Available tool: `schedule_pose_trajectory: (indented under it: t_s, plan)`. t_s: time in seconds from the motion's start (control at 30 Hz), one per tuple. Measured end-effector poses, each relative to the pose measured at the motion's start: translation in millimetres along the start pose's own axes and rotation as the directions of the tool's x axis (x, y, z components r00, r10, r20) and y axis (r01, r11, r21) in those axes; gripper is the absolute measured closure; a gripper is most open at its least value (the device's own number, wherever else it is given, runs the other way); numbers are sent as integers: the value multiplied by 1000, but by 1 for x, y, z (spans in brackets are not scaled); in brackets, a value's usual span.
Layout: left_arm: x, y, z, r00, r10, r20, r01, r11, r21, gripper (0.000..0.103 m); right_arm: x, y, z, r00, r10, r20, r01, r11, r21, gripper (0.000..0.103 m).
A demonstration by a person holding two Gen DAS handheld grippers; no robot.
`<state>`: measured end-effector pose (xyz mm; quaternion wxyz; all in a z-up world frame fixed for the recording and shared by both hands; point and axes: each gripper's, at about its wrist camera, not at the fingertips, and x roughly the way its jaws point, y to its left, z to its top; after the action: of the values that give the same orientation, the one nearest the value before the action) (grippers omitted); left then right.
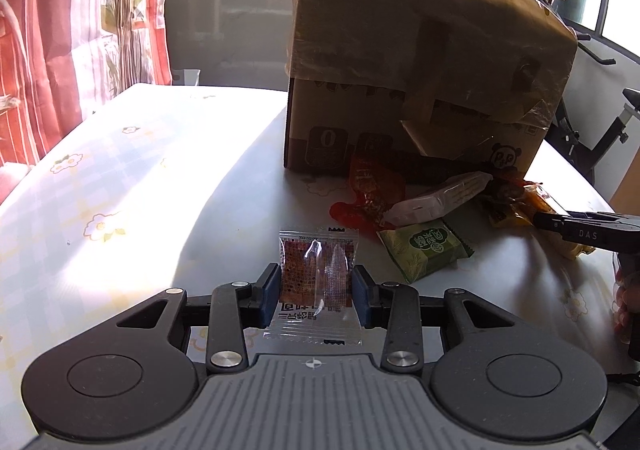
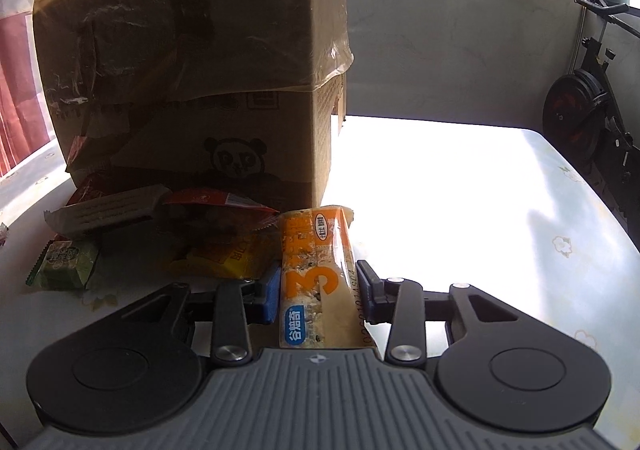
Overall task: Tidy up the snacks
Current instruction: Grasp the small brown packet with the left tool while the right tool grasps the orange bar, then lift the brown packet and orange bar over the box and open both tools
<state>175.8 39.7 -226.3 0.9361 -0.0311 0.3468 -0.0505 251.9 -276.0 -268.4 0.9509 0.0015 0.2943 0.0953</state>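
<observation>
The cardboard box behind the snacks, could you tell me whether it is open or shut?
Shut. The cardboard box shows its upper part wrapped in tape, with no flap lifted in either view.

We note the tablecloth (image 1: 100,177): white, faint blue-yellow check, small white flowers. Cardboard box (image 1: 420,61) at the far edge: brown, black panda print, glossy tape. Left gripper (image 1: 316,286), blue pads, holds a clear sachet (image 1: 316,278) with reddish-brown filling and black print. Right gripper (image 2: 318,290) grips an orange-and-cream bar wrapper (image 2: 316,278), white "3", blue label. Nearby: green packet (image 1: 424,250), red wrapper (image 1: 368,189), white wrapper (image 1: 440,197). Curtain (image 1: 44,29): red-and-white stripes.
</observation>
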Motion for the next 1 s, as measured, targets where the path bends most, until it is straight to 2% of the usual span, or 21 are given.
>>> schedule_pose_trajectory:
  t_s: [0.17, 0.27, 0.37, 0.5, 0.8, 1.0]
  plan:
    - [-11, 3, 3, 998, -10, 65, 12, 1000, -24, 63, -8, -3, -2, 1000, 18, -8, -18, 1000, 21, 64]
    - [-19, 1, -1, 996, -26, 89, 27, 1000, -8, 63, -11, 1, -1, 999, 32, -13, -32, 999, -5, 64]
    - [-29, 5, 1, 991, -47, 123, 49, 999, -15, 63, -18, 12, -3, 999, -10, -34, 8, 999, -50, 64]
    - [-29, 9, 13, 991, -53, 125, 55, 998, -17, 63, -39, 14, -4, 999, -42, -19, 43, 999, 30, 64]
    - [-38, -4, 51, 970, -98, 222, 102, 995, -8, 63, -90, 31, 34, 997, -45, 56, 41, 997, 72, 64]
    - [-45, -16, 72, 960, -119, 252, 122, 993, 5, 63, -110, 41, 56, 994, -40, 101, 32, 997, 76, 64]
